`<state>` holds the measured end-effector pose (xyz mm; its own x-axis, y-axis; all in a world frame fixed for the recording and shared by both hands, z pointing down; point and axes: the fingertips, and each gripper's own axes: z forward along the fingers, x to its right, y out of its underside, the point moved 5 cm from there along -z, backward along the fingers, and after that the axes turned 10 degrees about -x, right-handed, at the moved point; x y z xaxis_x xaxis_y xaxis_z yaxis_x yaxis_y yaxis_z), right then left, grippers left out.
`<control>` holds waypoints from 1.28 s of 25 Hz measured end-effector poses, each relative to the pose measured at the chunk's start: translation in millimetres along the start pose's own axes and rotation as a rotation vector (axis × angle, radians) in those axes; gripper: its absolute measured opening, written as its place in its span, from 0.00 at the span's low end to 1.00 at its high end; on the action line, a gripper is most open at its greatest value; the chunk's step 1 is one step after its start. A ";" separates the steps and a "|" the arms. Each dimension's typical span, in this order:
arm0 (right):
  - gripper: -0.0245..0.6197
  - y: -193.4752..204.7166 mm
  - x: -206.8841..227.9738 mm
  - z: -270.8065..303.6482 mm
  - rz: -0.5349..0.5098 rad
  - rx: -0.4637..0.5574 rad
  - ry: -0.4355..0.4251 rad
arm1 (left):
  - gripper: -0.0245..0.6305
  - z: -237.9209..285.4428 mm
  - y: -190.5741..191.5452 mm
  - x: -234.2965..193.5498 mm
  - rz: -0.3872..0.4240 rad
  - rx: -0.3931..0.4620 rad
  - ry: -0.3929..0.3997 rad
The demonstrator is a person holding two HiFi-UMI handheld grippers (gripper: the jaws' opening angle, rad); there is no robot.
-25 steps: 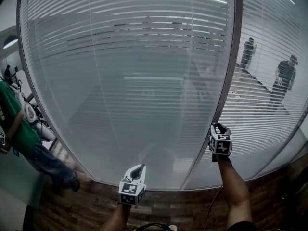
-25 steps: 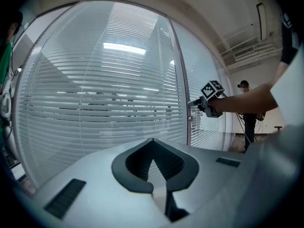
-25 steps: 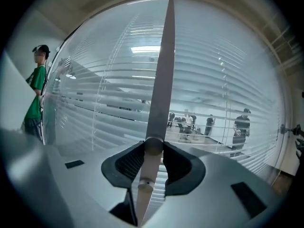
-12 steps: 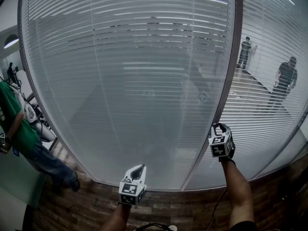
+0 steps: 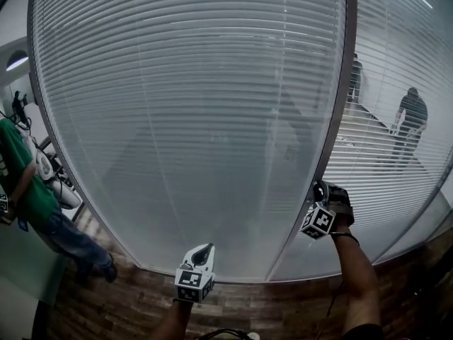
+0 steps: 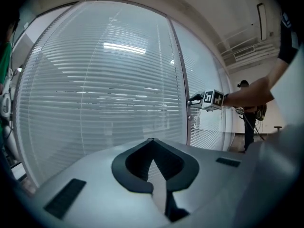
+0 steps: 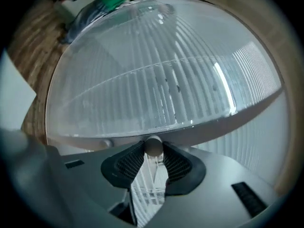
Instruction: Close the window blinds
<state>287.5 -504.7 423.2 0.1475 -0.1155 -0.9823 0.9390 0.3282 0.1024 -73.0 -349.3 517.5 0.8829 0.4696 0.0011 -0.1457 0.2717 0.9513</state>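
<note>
From the head view the blinds (image 5: 191, 112) hung behind the glass pane (image 5: 212, 246), slats turned flat, with the right claw (image 5: 318, 188) up at the dark frame post (image 5: 336, 105). Only the right gripper view showed what it held: its pads pressed on a small round knob (image 7: 153, 145). The left claw (image 5: 206, 247) hung low, and its own view showed the tips together, empty.

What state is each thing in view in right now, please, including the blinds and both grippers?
Left gripper: fingers together, empty.
Right gripper: fingers shut on a knob.
Small round grey knob: clamped between the right fingers.
White slatted blinds behind the large glass pane: slats tilted almost shut.
White slatted blinds behind the right pane: slats partly open, people visible through.
</note>
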 end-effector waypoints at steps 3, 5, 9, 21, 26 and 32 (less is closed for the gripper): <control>0.24 -7.1 -1.4 -6.0 -0.225 0.009 0.076 | 0.03 -0.5 -0.1 -0.4 0.000 0.001 0.002; 0.24 -12.8 -2.3 -7.8 -0.327 0.031 0.122 | 0.03 -0.3 -0.8 0.0 0.001 0.002 0.005; 0.24 -15.2 -3.8 -7.1 -0.405 0.042 0.152 | 0.03 0.2 -1.6 1.4 0.011 0.004 0.012; 0.24 -0.5 -5.9 -1.9 -0.175 0.005 0.057 | 0.03 -9.4 -4.7 -4.8 0.003 0.005 -0.011; 0.24 3.1 0.5 -8.1 0.149 0.014 -0.036 | 0.03 -10.3 1.5 -8.1 0.003 -0.010 -0.011; 0.24 5.9 26.2 -29.9 0.623 0.048 -0.149 | 0.03 -12.1 -6.9 -5.3 -0.014 0.009 -0.012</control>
<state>287.6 -477.9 393.4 0.7081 -0.0471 -0.7046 0.6760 0.3335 0.6571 -82.1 -343.5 507.2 0.8900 0.4559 -0.0089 -0.1291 0.2707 0.9540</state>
